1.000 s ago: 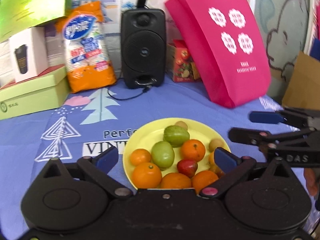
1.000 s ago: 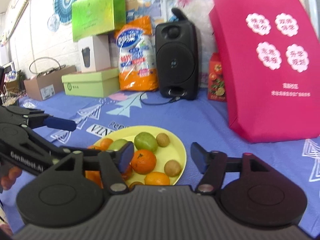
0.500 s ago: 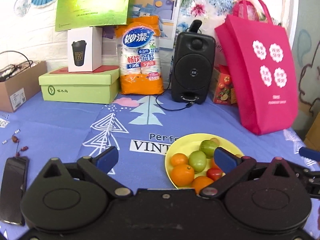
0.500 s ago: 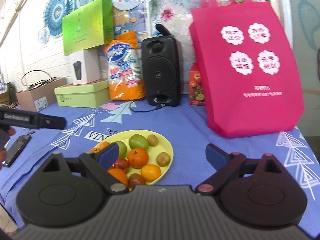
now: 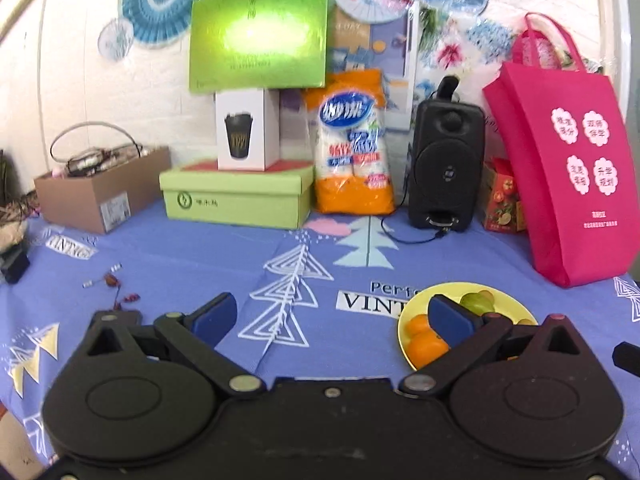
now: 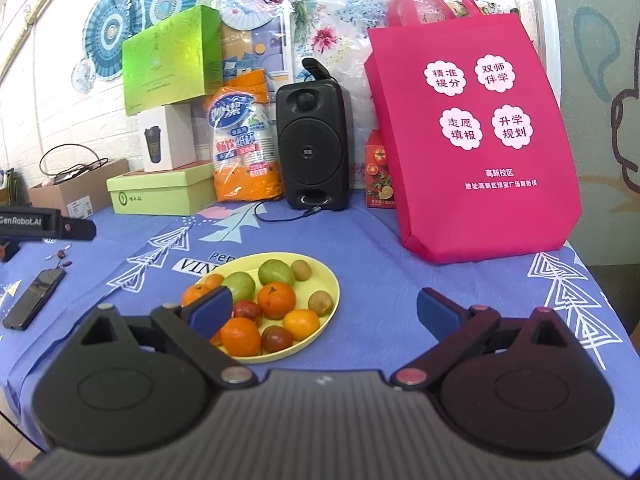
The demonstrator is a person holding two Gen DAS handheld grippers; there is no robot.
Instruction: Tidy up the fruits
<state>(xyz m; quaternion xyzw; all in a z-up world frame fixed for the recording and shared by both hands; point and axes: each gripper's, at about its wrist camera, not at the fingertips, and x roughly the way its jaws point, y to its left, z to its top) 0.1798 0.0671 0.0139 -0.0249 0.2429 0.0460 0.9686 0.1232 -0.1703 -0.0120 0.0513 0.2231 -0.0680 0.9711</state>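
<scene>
Now the right hand-held gripper hangs above the near part of the surface with its jaws spread wide; they have just been opening, and nothing is between them. The left hand-held gripper is also released and empty, with only the blue printed cloth between its blue pads.

All the fruits lie together on the yellow plate, which rests on the surface in front of the black speaker. On the plate I see several mandarins, two green fruits, two dark red fruits and small brown round fruits near the right rim. In the left wrist view the plate is partly hidden behind the right finger.

A pink tote bag stands to the right of the speaker, and a phone lies flat at the left edge of the surface.
</scene>
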